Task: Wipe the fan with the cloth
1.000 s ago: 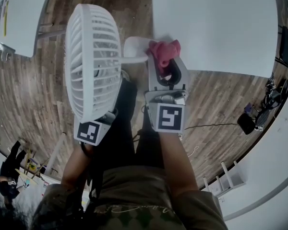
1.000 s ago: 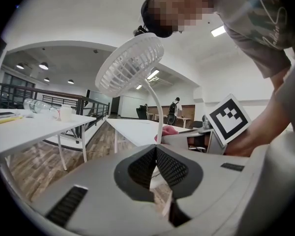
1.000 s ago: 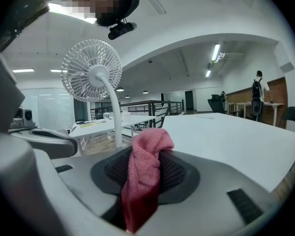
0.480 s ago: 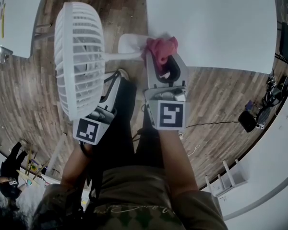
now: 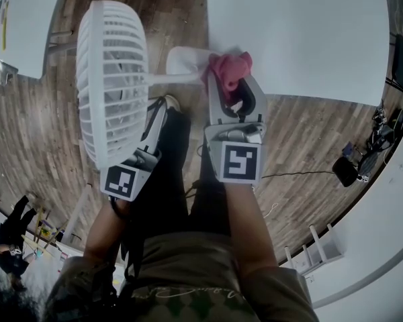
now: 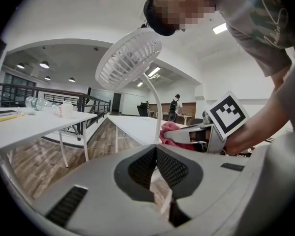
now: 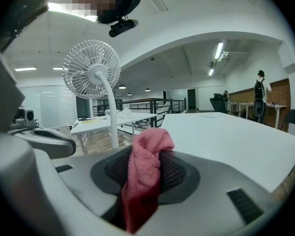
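1. Since a second before, the fan's [image 5: 111, 79] head had come to sit further left and more edge-on in the head view, uncovering the left gripper [image 5: 161, 106].
2. The left gripper's jaws were pressed together with nothing between them, and sat lower than the fan's head.
3. The right gripper [image 5: 234, 92] pinched the pink cloth [image 5: 228, 68], which bunched out past its tips.
4. The cloth sat just beside the fan's stem at the table's [image 5: 309, 39] near left corner, where the fan's base [image 5: 181, 60] stood.
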`<state>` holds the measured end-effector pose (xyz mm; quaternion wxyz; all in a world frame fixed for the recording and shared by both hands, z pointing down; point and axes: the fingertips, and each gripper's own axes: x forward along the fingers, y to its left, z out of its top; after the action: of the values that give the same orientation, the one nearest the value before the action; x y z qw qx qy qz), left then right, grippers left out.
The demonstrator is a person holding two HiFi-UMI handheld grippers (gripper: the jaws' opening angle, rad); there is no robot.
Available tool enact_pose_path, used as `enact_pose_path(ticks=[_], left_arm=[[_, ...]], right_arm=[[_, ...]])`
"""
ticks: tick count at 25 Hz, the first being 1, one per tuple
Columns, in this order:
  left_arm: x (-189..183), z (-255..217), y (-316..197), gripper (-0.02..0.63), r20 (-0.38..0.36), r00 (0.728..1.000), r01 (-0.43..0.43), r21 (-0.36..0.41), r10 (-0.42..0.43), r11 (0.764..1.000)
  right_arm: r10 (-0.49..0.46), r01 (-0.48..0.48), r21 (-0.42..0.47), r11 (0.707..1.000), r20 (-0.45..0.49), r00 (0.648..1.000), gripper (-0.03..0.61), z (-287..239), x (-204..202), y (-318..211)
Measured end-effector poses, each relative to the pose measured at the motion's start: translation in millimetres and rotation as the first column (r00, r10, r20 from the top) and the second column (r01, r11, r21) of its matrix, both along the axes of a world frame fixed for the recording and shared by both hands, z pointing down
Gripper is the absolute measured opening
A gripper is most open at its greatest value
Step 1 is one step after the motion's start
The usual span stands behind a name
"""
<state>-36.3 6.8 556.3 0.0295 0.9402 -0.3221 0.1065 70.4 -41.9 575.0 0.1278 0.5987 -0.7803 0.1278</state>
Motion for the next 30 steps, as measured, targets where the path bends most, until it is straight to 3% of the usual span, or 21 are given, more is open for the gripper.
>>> enact_pose_path(ticks=[2, 4, 8, 15, 22, 27, 30], left_arm=[[2, 5, -5, 0.018, -0.021, 0.998, 0.064, -0.087, -0.066, 0.994], [9, 4, -13, 0.018, -0.028, 0.994, 0.105, -0.111, -0.109, 0.988], [30, 5, -34, 0.018, -0.003, 0.984, 0.177, -0.115, -0.178, 0.977], [45, 0, -52, 0.014, -0.013, 0.973, 0.227, -0.087, -0.229, 0.970], [54, -3, -49, 0.014, 0.000, 0.960, 0.279, -0.080, -0.280, 0.957], [50, -7, -45, 0.014, 0.006, 0.955, 0.297, -0.066, -0.298, 0.952], [53, -9, -44, 0.015, 0.009, 0.952, 0.305, -0.043, -0.305, 0.951]], right_arm=[[-0.001, 0.001, 0.014, 1.000, 0.005, 1.000, 0.166, -1, 0, 0], [0.000, 0.000, 0.031, 1.000, 0.012, 1.000, 0.166, -2, 0, 0], [-0.010, 0.010, 0.092, 0.996, 0.005, 1.000, 0.166, -6, 0, 1], [-0.007, 0.009, 0.102, 0.995, -0.029, 1.000, 0.166, -4, 0, 0], [0.023, -0.021, 0.055, 0.998, -0.035, 0.999, 0.166, 1, 22, 2], [0.033, -0.036, -0.042, 0.998, -0.077, 0.997, 0.166, 12, 37, 10], [0.025, -0.027, -0.036, 0.999, -0.034, 0.999, 0.164, 7, 46, 8]])
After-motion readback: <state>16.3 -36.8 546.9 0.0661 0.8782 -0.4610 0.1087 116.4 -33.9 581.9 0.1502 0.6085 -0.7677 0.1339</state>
